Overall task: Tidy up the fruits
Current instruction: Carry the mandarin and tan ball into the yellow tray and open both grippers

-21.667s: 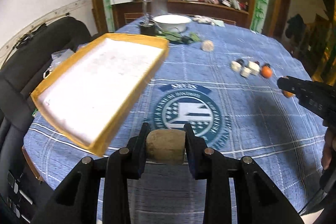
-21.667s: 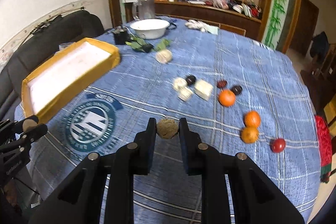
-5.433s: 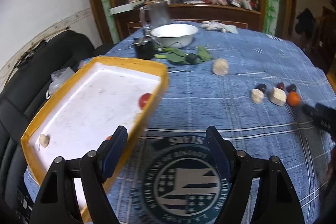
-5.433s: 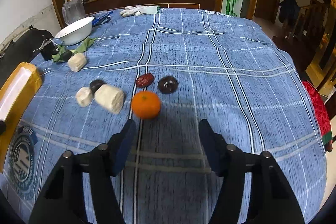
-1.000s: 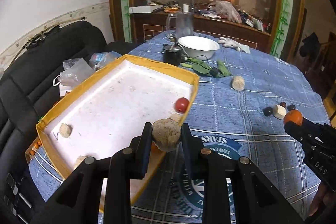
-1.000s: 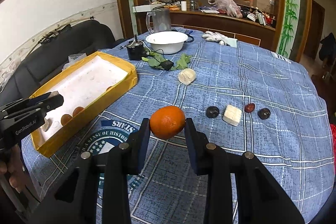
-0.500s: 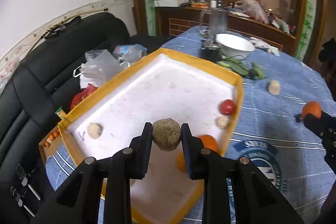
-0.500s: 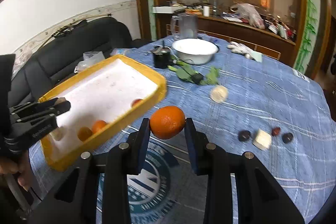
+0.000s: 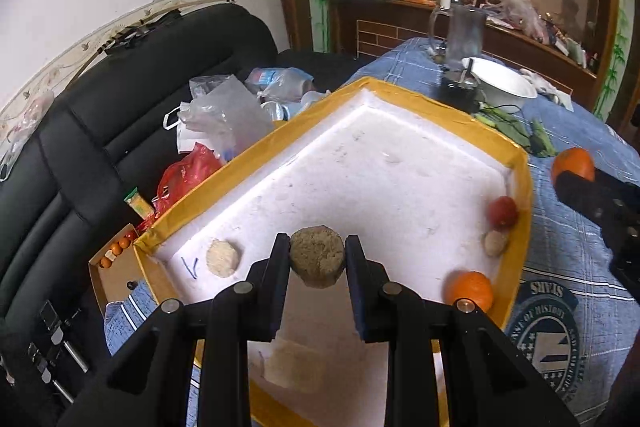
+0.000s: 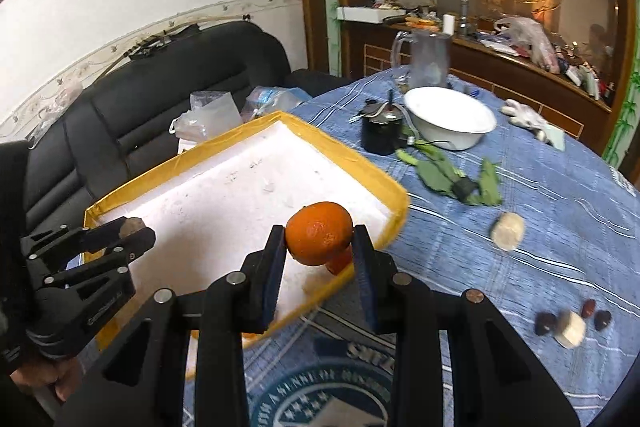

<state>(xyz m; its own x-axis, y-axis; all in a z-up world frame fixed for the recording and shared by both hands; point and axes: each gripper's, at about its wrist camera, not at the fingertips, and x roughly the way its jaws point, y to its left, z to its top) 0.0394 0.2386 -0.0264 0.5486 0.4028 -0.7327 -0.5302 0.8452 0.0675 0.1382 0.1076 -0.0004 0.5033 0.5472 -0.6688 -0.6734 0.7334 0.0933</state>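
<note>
Grippers hold brown fruit (image 9: pixel 317 255) and orange (image 10: pixel 319 233), seemingly above tray (image 9: pixel 456 105).

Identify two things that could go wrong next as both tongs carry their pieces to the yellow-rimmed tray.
1. The right tongs hold the orange just over the tray's near rim; released here, it might roll off onto the tablecloth.
2. The left tongs hold a brown round piece above the tray; dropped from there, it could bounce into the pale round piece.
</note>
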